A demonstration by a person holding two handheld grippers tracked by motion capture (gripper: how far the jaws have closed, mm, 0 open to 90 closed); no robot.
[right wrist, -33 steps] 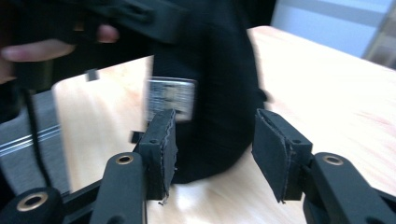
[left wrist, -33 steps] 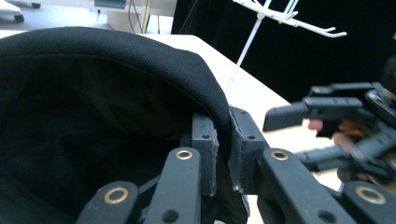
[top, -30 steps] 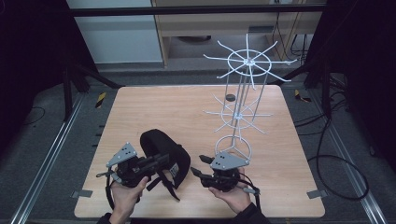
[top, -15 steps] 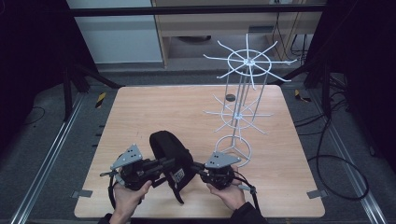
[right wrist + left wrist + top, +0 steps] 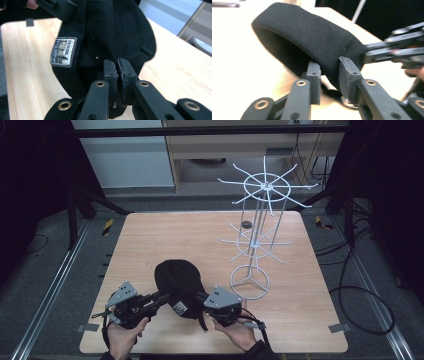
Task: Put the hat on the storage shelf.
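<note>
At the table's near edge, your right gripper (image 5: 201, 296) is clamped tight on the black cap's (image 5: 177, 280) fabric, while your left gripper (image 5: 161, 296) has just been opening, the rim between its parted jaws. The cap, soft with a woven "DENIM" label (image 5: 63, 52), hangs between them, not yet on the white wire rack (image 5: 257, 240) beyond.

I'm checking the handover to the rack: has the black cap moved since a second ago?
Yes. The black cap has shifted right, closer to the wire rack base ring.
</note>
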